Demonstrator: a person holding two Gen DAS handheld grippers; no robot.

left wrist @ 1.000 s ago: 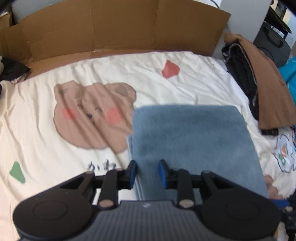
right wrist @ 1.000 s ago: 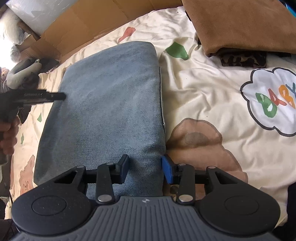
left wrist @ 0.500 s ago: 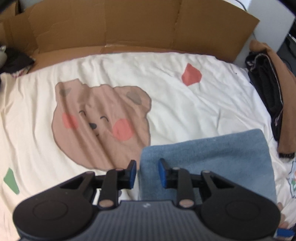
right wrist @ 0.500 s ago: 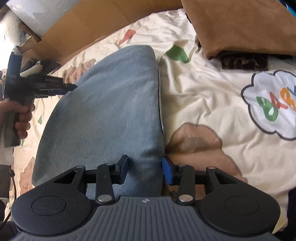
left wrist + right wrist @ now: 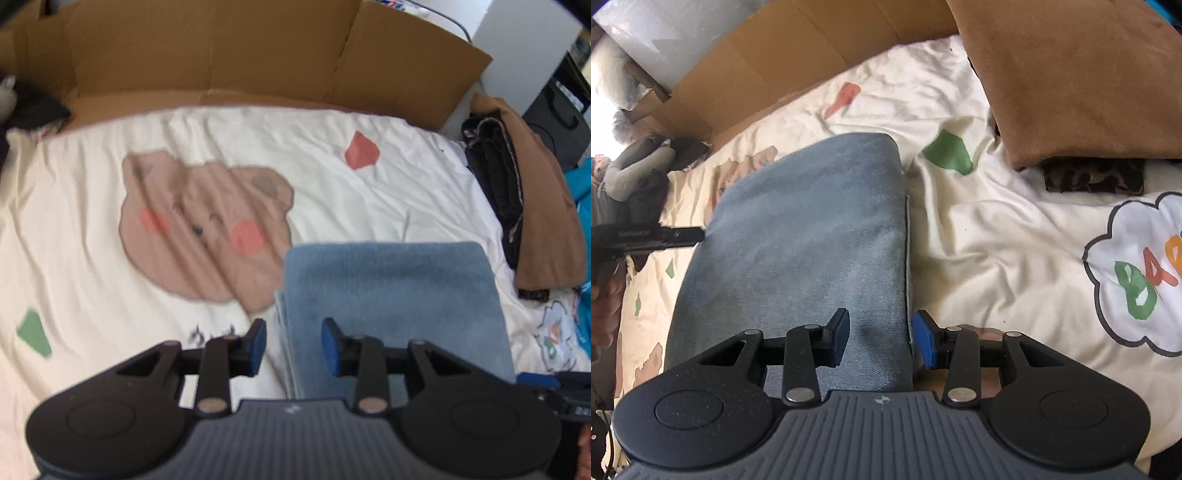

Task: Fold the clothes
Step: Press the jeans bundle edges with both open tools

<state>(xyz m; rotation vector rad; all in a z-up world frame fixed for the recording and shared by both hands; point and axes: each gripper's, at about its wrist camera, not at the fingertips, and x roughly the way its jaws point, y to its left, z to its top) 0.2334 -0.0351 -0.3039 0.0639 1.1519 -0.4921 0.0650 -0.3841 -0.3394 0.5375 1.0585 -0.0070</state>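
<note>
Blue folded cloth lies flat on the cream printed bedsheet, in the lower right of the left wrist view and left of centre in the right wrist view. The left gripper is open, its blue pads either side of the cloth's stacked left edge, not pressing it. The right gripper is open too, straddling the cloth's right edge near the bottom of its frame. A brown garment sits on darker clothes in the upper right, apart from the cloth. Cardboard stands along the top. A bear print lies just left of the cloth
</note>
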